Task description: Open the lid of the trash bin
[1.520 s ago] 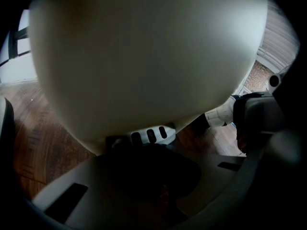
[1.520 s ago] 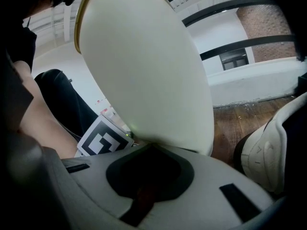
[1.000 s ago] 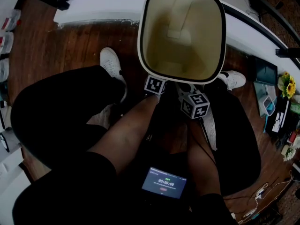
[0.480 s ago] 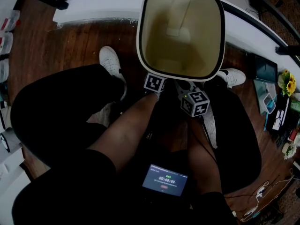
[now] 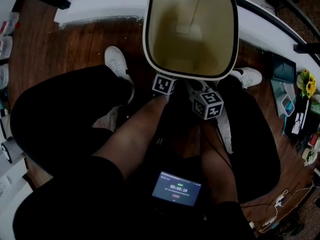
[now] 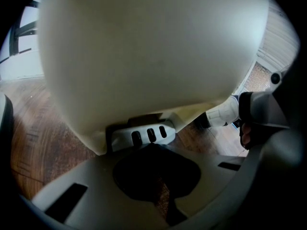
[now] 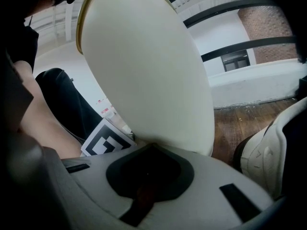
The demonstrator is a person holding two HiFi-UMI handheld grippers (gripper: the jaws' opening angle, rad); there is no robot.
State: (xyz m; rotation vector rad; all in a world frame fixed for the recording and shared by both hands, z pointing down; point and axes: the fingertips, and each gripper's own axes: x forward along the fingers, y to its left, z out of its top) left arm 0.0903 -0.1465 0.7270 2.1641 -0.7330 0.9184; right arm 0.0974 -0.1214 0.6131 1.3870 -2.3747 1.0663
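The cream trash bin stands between the person's shoes, and its hollow beige inside faces the head camera with no lid over it. Both grippers sit low at its near side, where only their marker cubes show: the left cube and the right cube. My left gripper has its jaws together, tips against a white slotted piece under the bin's rounded shell. My right gripper is also shut, tips at the lower edge of the cream shell. I cannot see anything pinched between either pair of jaws.
White shoes flank the bin, one on the left and one on the right. The person's dark-clad legs fill the lower frame around a small timer screen. A white ledge runs behind the bin on the wooden floor. Clutter lies at the right edge.
The bin and both marker cubes sit slightly higher and larger in the head view, as do the shoes and ledge. The grippers keep their place against the bin.
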